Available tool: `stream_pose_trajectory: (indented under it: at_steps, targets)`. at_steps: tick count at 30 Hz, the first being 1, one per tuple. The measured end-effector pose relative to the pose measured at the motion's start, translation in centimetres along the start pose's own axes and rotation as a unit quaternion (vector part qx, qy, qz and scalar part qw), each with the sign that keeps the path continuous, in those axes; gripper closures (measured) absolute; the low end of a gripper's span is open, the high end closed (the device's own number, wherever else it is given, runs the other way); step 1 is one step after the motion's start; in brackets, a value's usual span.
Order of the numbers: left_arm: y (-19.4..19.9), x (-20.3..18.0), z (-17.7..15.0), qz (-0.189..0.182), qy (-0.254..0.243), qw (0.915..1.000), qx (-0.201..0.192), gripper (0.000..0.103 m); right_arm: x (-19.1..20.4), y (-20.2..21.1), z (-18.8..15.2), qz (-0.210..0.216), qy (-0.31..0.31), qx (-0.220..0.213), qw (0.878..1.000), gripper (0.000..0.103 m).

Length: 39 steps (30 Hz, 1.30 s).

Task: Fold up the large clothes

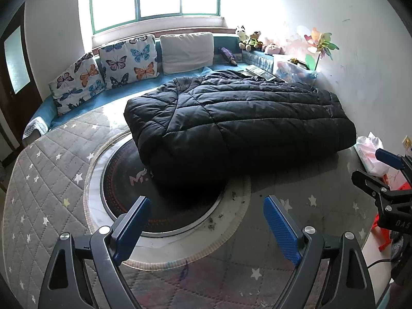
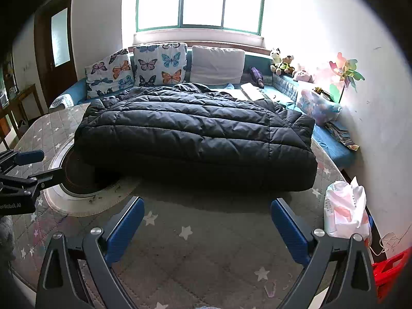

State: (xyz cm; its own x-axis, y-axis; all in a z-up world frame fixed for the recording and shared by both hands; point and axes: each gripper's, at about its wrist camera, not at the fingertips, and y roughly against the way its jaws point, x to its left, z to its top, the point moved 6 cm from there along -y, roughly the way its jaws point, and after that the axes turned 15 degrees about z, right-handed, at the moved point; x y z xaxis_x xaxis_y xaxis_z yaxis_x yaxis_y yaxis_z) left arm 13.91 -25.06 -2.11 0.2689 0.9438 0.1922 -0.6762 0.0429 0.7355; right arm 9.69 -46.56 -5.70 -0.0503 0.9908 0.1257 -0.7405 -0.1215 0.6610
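Note:
A black quilted down jacket (image 1: 231, 118) lies folded into a thick rectangle on the round table's grey star-patterned cover (image 1: 46, 180); the right wrist view shows the jacket (image 2: 195, 134) from its long side. My left gripper (image 1: 207, 206) hovers open in front of the jacket's near edge, nothing between its blue pads. My right gripper (image 2: 207, 208) is open too, a short way back from the jacket, holding nothing. Each gripper appears at the edge of the other's view: the right one (image 1: 386, 170), the left one (image 2: 23, 164).
A dark round inset (image 1: 154, 193) sits in the table's middle, partly under the jacket. A white plastic bag (image 2: 345, 211) lies at the table's right edge near the wall. Behind, a blue bench (image 2: 74, 90) holds butterfly cushions (image 2: 159, 64), plush toys (image 2: 283, 63) and a pinwheel (image 2: 345, 74).

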Motion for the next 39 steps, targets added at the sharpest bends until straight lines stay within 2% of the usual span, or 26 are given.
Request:
stream_pose_trajectory:
  at_steps: [39]
  targets:
    - [-1.7,-0.6,-0.9,-0.003,-0.011,0.9998,0.016,0.008,0.0,-1.4,-0.5,0.005,-0.002,0.007,1.0,0.0]
